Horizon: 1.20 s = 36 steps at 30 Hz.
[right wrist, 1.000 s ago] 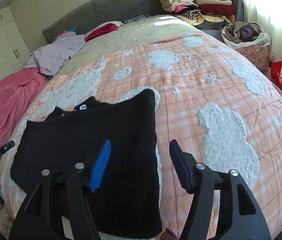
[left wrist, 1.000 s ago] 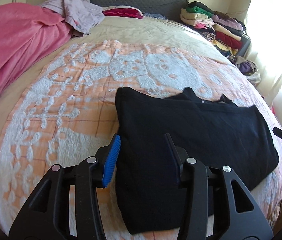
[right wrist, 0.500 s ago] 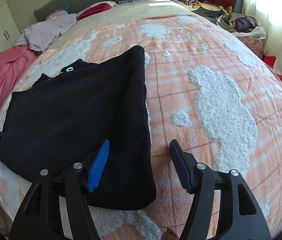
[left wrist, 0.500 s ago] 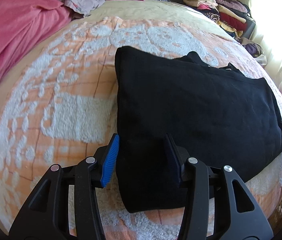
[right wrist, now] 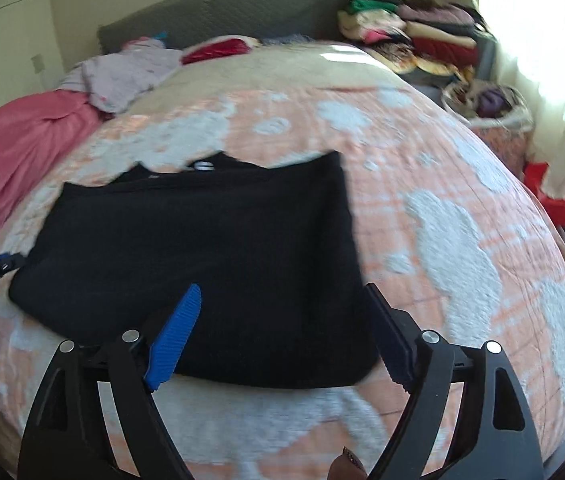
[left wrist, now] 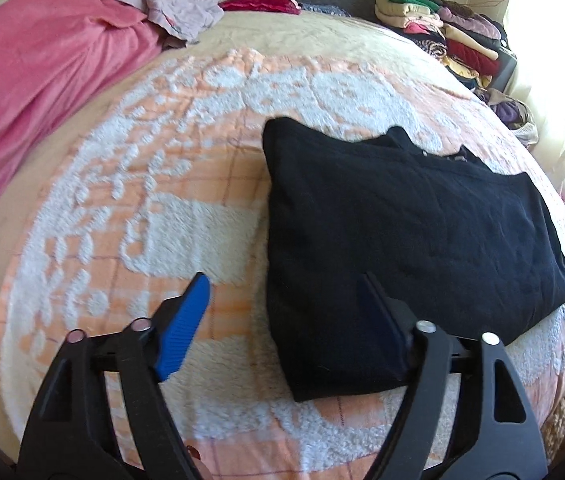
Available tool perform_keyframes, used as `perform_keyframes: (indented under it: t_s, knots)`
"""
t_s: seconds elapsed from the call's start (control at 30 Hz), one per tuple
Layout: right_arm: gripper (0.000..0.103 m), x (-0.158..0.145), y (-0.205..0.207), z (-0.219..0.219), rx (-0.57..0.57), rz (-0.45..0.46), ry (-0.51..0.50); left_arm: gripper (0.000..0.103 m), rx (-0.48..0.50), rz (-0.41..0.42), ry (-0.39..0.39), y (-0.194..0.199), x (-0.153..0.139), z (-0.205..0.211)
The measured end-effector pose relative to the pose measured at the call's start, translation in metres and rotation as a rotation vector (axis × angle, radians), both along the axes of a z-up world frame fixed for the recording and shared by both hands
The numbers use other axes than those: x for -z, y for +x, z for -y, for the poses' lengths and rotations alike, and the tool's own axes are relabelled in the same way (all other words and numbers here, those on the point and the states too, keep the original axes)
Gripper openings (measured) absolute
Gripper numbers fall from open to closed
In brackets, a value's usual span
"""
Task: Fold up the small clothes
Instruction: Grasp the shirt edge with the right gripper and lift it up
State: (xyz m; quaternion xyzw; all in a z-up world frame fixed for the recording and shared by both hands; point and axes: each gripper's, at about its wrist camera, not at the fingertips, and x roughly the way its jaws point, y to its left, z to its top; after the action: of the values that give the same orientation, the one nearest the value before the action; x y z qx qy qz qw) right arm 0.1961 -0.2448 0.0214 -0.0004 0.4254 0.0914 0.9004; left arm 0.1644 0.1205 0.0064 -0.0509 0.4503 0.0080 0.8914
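Both grippers, left [left wrist: 282, 300] and right [right wrist: 282, 312], hang over the black top's [left wrist: 402, 220] near corners, jaws opening and empty, so a shallow pinch could snag the blanket [left wrist: 162, 208] too.

No legible text; white mark at black garment [right wrist: 202, 248] neckline, perhaps label, too blurred to read.

left gripper [left wrist: 282, 304]: angled downward, jaws opening, fingers [left wrist: 186, 320] wide apart, nothing pinched | right gripper [right wrist: 282, 312]: angled downward, jaws opening, fingers [right wrist: 174, 340] wide apart, nothing pinched
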Motion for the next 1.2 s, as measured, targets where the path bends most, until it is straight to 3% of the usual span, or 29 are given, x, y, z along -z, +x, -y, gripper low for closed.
perform_keyframes:
  t_s: [0.13,0.23,0.3,0.67,0.97,1.1,1.2]
  knots:
    - [0.088,-0.009,-0.004,-0.05,-0.124,0.029,0.003,0.083,-0.02,0.013,-0.004,0.005,-0.01,-0.011]
    - [0.091,-0.013,-0.008,-0.087,-0.214,0.046,-0.008,0.084,-0.029,0.023,0.012,0.011,-0.015,-0.017]
    - [0.091,-0.014,-0.01,-0.112,-0.272,0.054,-0.005,0.093,-0.035,0.022,0.02,0.014,-0.018,-0.02]
    - [0.094,-0.002,-0.023,-0.201,-0.469,0.036,-0.021,0.093,-0.049,0.024,0.018,0.032,-0.021,-0.036]
    - [0.094,0.042,-0.029,-0.257,-0.58,0.044,-0.23,0.093,-0.045,-0.022,-0.001,0.06,-0.007,-0.04]
    - [0.094,0.06,-0.028,-0.275,-0.584,0.106,-0.362,0.093,-0.04,-0.033,0.006,0.07,-0.003,-0.039]
    - [0.091,0.065,-0.022,-0.283,-0.571,0.153,-0.397,0.093,-0.035,-0.042,0.006,0.076,0.001,-0.037]
